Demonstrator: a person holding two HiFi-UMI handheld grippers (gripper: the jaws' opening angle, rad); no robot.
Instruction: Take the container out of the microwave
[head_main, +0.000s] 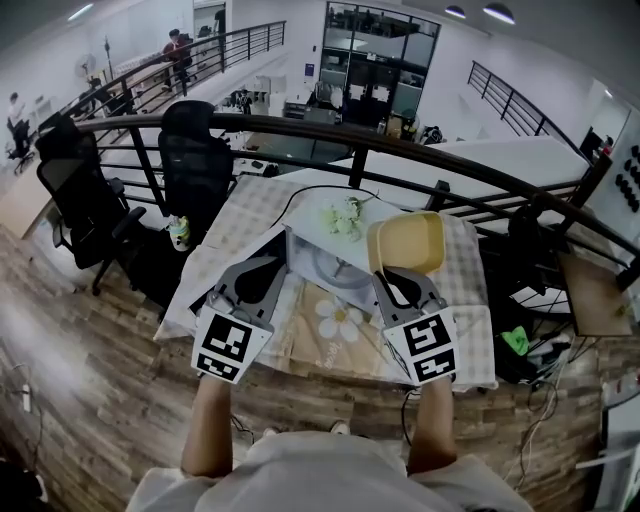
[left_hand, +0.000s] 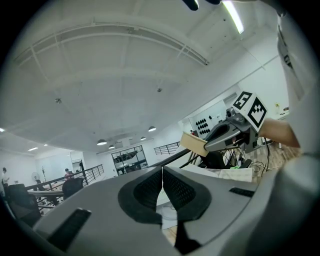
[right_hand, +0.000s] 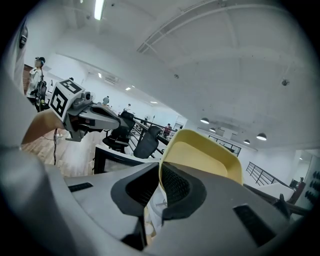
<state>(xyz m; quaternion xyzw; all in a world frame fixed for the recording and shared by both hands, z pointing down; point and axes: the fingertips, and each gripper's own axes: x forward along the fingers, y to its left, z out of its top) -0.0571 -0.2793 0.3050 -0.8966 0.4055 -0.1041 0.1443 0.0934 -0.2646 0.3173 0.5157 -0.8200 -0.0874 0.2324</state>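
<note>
Behind the two grippers, much of the white microwave (head_main: 325, 262) is covered. Its inside cannot be made out, nor can the container's contents. The microwave sits on a table (head_main: 470, 300) with a pale checked cloth. The table stands on a wood-plank floor against a curved black railing (head_main: 300, 128), with black office chairs (head_main: 195, 150) to the left and an open office beyond. The container (head_main: 408, 243) is a shallow pale-yellow tray with rounded corners, tipped up on edge over the microwave's right side. The right gripper (head_main: 385, 275) clamps its near rim between the pads — the left gripper (head_main: 278, 255) hovers at the microwave's left, jaws pressed together on nothing.
</note>
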